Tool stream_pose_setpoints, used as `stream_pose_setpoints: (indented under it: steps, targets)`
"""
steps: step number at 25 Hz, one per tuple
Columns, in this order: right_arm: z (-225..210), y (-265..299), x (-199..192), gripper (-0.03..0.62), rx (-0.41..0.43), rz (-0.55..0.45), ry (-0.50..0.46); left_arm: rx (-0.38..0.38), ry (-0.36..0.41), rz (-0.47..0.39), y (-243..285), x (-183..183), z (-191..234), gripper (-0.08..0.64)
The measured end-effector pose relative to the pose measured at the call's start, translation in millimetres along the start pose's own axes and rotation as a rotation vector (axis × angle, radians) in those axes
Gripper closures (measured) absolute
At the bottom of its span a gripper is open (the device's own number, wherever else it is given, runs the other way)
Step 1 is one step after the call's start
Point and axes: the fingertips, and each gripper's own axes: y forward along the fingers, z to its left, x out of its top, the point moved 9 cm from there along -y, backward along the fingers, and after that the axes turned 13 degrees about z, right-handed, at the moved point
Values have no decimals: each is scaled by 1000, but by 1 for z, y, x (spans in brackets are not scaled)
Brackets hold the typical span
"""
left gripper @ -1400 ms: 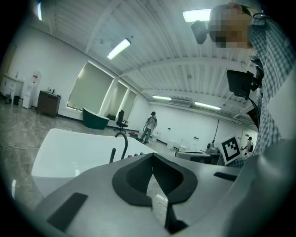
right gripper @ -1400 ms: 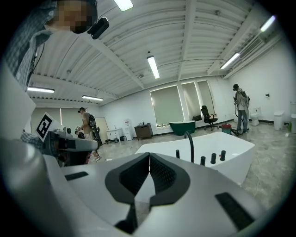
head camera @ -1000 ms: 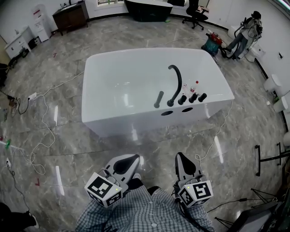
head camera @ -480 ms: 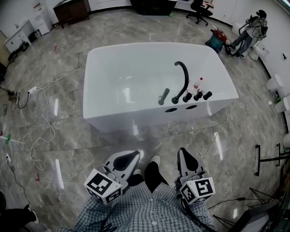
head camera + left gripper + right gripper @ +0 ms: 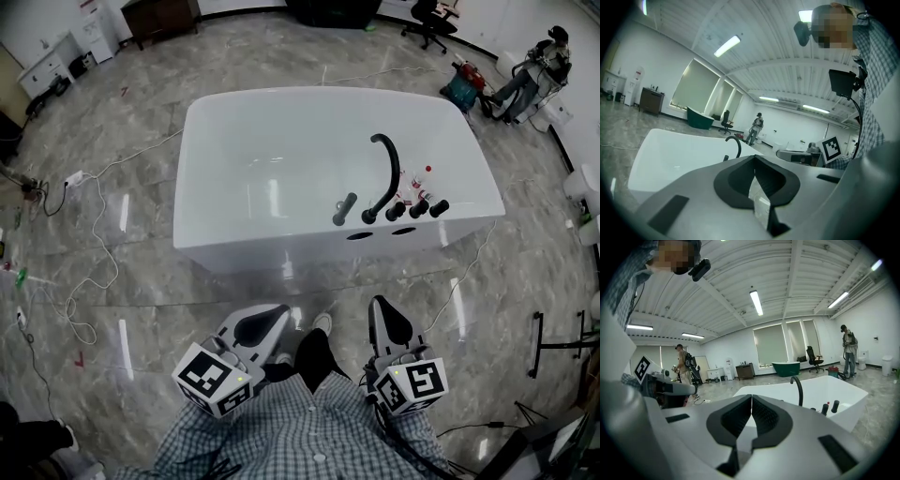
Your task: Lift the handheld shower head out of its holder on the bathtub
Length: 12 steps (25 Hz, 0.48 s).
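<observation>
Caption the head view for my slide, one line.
Left gripper and right gripper, shut and empty, short of the bathtub; shower head in its holder beside the spout.

White bathtub [image 5: 272, 239] ahead of grippers; black spout [image 5: 385, 173], black knobs [image 5: 418, 208], dark grey shower head [image 5: 344, 208]. Grey veined marble floor [image 5: 141, 291]. Left gripper [image 5: 277, 313], right gripper [image 5: 382, 306]: grey shells, black pads, black-and-white marker cubes [image 5: 214, 377]. Blue-white checked shirt [image 5: 300, 439].
</observation>
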Motion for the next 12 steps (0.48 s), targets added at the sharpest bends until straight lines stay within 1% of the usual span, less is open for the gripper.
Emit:
stream_pose_setpoints:
  steps: [7, 12]
  targets:
    - [-49, 34, 33, 575, 40, 14, -36, 36, -25, -26, 46, 34, 13, 554]
    - [-77, 60, 57, 575, 79, 16, -59, 78, -44, -47, 71, 57, 25, 554]
